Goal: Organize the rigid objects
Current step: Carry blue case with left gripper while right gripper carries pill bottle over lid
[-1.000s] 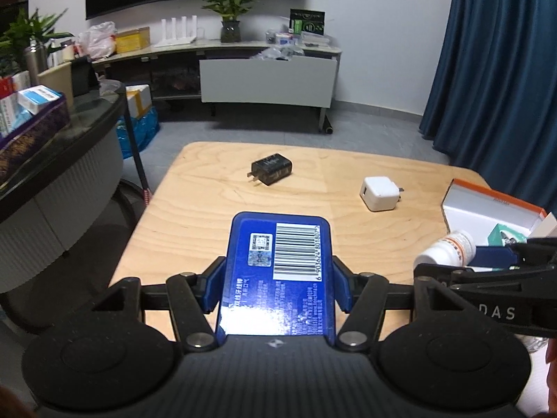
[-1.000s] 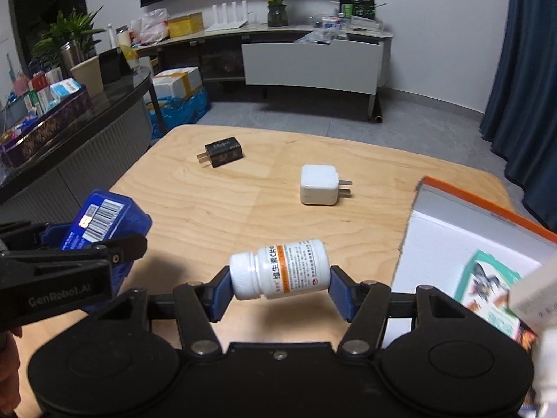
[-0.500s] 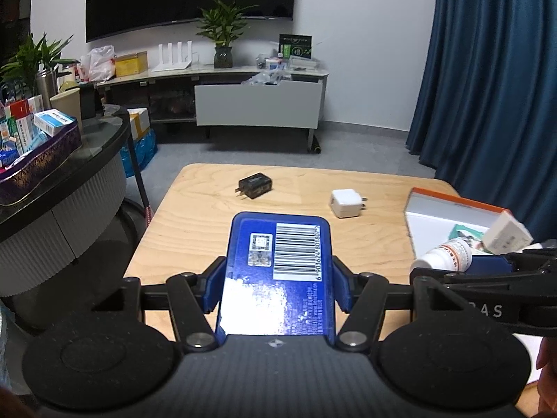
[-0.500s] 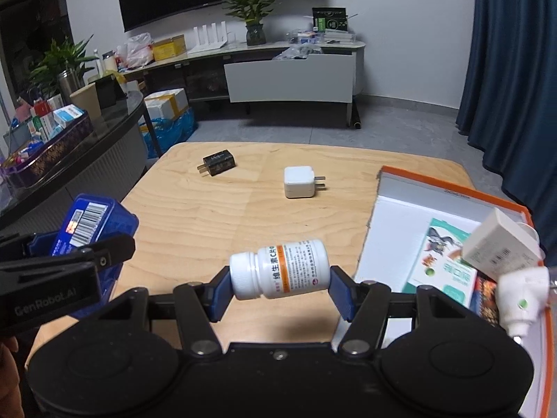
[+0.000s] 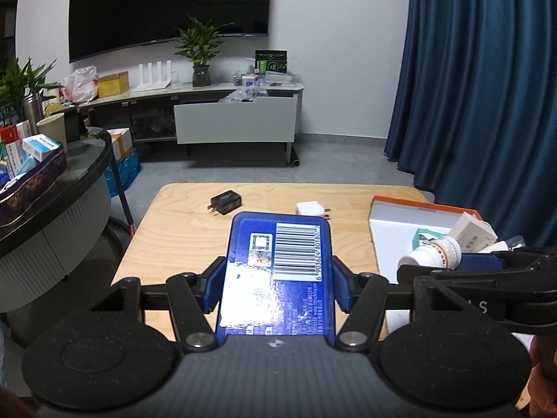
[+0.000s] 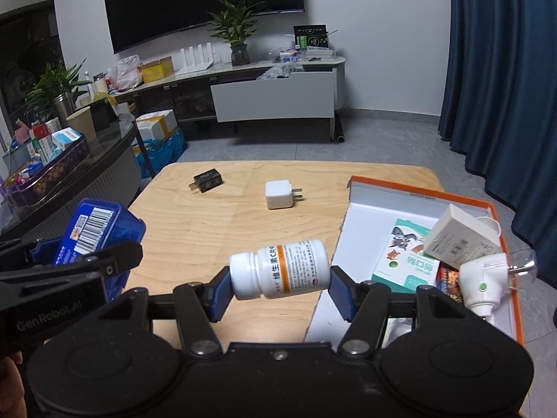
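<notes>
A large black wall-mounted television [image 6: 202, 0] hangs above a green potted plant [image 6: 236, 40]; dark blue curtains [image 6: 504, 87] drape rightward.

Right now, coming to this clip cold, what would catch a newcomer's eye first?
Both grippers are loaded: the left gripper clamps a blue box with a barcode, and the right gripper clamps a white pill bottle lying sideways, end to end between its pads. On the wooden table beyond lie a black charger and a white charger, apart, with an orange-rimmed box of small items at the right.
</notes>
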A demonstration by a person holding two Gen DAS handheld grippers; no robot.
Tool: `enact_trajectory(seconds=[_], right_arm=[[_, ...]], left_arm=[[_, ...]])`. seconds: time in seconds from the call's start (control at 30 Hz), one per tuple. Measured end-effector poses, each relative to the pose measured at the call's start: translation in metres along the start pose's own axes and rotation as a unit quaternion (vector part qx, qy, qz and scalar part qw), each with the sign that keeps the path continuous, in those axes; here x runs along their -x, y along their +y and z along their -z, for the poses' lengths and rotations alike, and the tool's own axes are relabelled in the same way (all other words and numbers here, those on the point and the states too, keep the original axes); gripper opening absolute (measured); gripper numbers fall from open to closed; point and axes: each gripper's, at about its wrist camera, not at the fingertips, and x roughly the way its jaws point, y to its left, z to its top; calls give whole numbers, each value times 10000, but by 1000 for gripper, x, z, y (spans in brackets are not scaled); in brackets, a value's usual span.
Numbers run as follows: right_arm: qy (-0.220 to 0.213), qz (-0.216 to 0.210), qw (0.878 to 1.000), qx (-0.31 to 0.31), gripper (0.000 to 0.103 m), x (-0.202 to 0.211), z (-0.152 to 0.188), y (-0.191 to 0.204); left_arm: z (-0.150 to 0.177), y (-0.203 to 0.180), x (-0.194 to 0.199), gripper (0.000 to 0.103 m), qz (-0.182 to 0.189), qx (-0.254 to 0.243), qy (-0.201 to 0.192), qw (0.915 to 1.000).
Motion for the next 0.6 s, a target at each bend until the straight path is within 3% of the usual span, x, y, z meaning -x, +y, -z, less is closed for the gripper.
enact_trajectory(seconds=[0.6], right_arm=[[-174, 202, 9994, -223, 71, 22, 0, -26]], left_arm=[[-4, -27, 3, 62, 291, -250, -93, 9992]])
